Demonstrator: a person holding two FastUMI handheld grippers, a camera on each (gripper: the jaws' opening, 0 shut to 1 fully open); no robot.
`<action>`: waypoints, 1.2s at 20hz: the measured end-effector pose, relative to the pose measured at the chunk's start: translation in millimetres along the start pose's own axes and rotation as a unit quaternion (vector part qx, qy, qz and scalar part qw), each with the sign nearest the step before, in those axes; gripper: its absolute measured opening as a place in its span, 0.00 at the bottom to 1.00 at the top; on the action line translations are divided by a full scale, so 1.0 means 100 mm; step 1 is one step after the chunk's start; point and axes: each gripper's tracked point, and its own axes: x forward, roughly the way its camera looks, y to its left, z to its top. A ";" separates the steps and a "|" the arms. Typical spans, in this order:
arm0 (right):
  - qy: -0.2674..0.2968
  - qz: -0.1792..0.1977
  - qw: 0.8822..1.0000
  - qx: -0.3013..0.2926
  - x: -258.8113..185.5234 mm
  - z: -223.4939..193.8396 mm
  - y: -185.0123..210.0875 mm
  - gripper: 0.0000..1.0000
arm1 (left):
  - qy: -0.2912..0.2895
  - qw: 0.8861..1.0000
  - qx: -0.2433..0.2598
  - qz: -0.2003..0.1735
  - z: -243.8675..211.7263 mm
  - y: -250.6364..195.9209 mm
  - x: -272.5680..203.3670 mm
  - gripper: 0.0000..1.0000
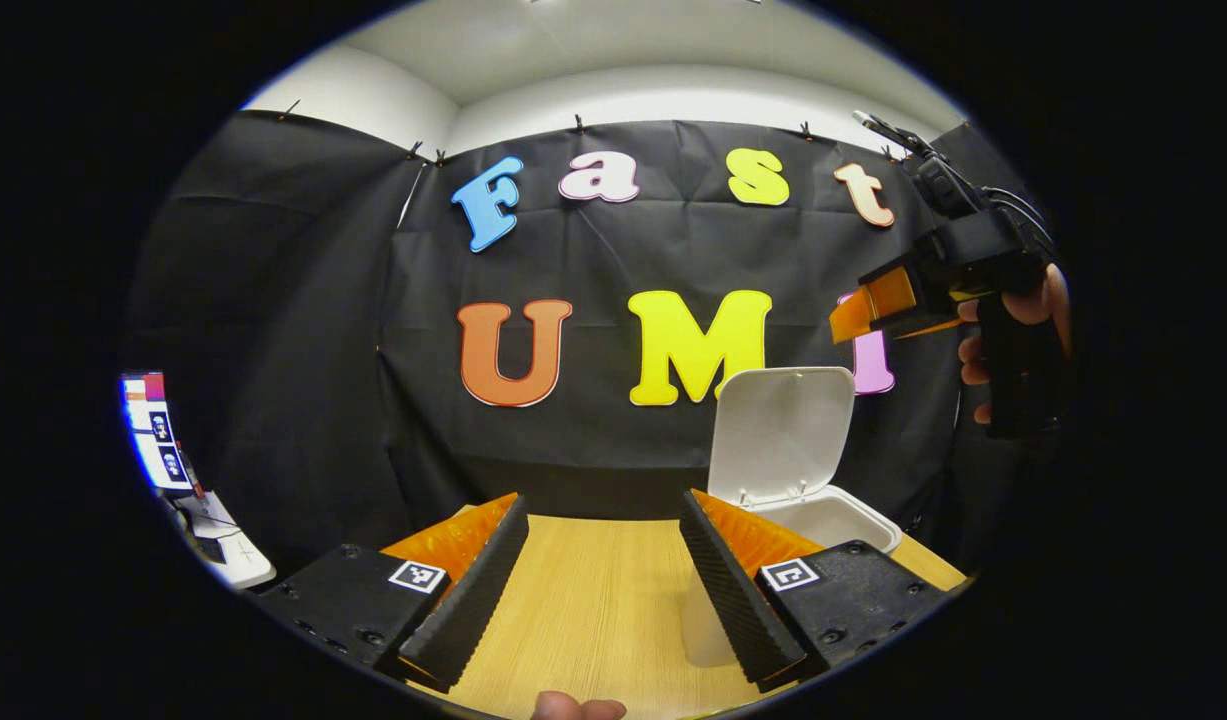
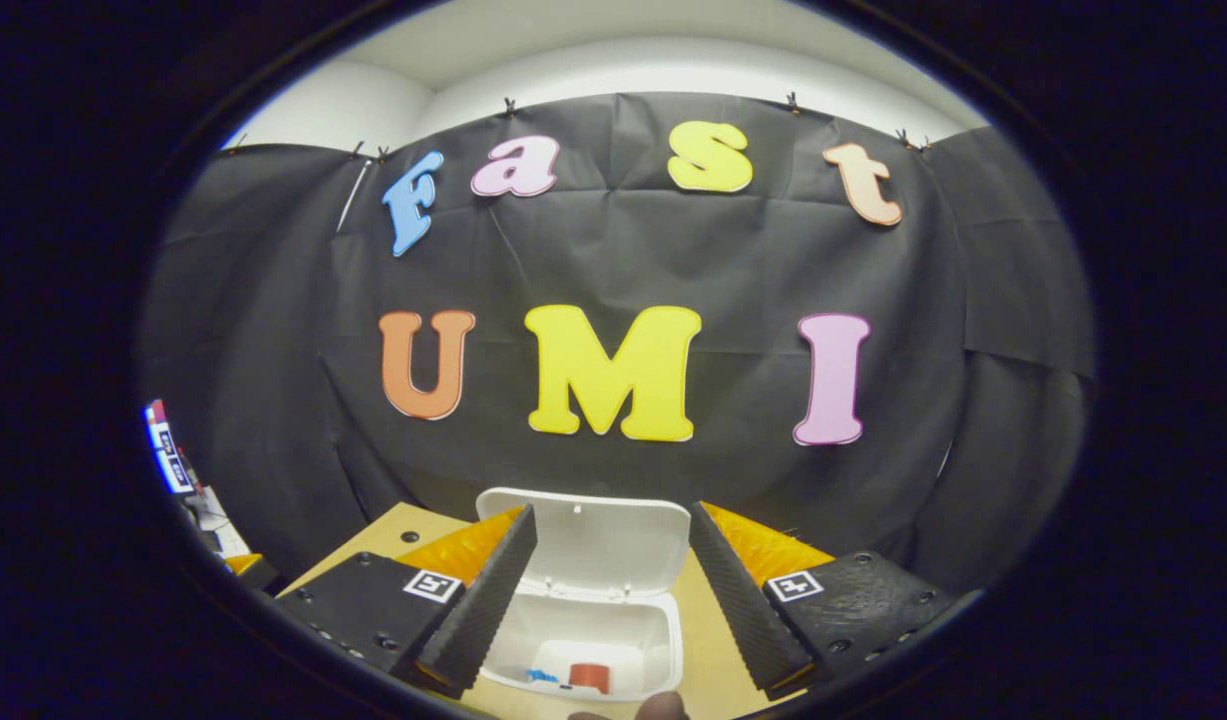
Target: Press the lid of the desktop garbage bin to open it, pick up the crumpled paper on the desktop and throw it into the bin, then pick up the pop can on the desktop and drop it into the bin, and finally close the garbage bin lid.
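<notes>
Right gripper view: one open bin [image 2: 583,640], one can [image 2: 590,676] inside.

No legible text, brand or number was found on any object. A square black-and-white coded marker [image 1: 417,576] stood on each finger mount of the left gripper [image 1: 603,510] and the right gripper [image 2: 611,515] — pattern only, no characters. The small lit display panel [image 1: 158,430] at far left — too small to resolve.
</notes>
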 end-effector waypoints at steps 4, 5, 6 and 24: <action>-0.012 0.010 1.000 -0.011 0.22 0.24 0.08 0.95 | 0.000 1.000 -0.001 0.014 0.00 0.10 0.03 0.98; -0.014 0.012 1.000 -0.014 0.28 0.28 0.12 0.95 | 0.000 1.000 0.000 0.019 -0.01 0.13 0.04 0.98; -0.013 0.014 1.000 -0.016 0.33 0.30 0.14 0.94 | -0.003 1.000 0.001 0.023 0.01 0.17 0.04 0.98; 0.087 0.002 0.995 0.041 1.14 -0.27 0.16 0.95 | 0.014 0.999 0.017 0.042 -0.06 0.33 0.14 0.98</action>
